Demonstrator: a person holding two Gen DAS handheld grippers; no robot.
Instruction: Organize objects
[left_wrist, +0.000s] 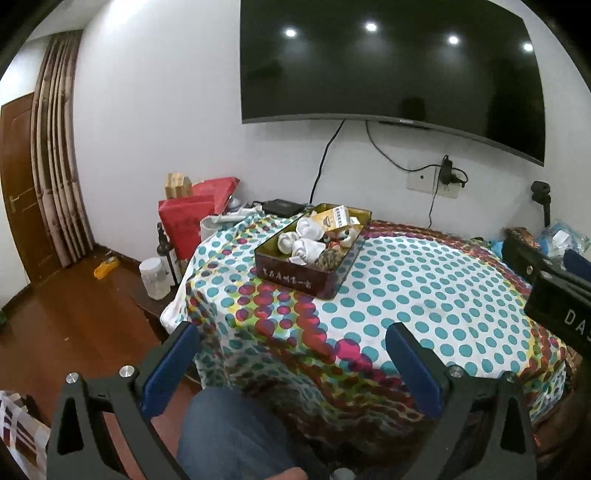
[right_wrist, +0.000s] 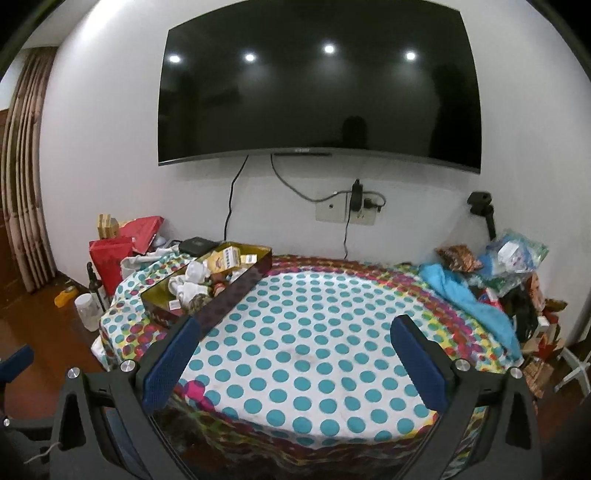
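Observation:
A dark rectangular tin box (left_wrist: 291, 275) stands at the far left of a round table with a dotted cloth (left_wrist: 424, 291). It holds white rolled socks (left_wrist: 303, 245), a yellow packet (left_wrist: 334, 218) and small items. The box shows in the right wrist view too (right_wrist: 236, 291), with the cloth (right_wrist: 314, 332). My left gripper (left_wrist: 291, 341) is open and empty, near the table's front left edge. My right gripper (right_wrist: 295, 334) is open and empty, above the table's front edge. Its body shows at the right of the left wrist view (left_wrist: 554, 291).
A wall TV (right_wrist: 317, 96) hangs behind the table. Red bags (left_wrist: 192, 218), a bottle (left_wrist: 164, 254) and a plastic jar (left_wrist: 155, 278) stand left of the table. A blue cloth (right_wrist: 469, 295) and piled bags (right_wrist: 513, 258) lie at the right. A knee in jeans (left_wrist: 229, 435) is below.

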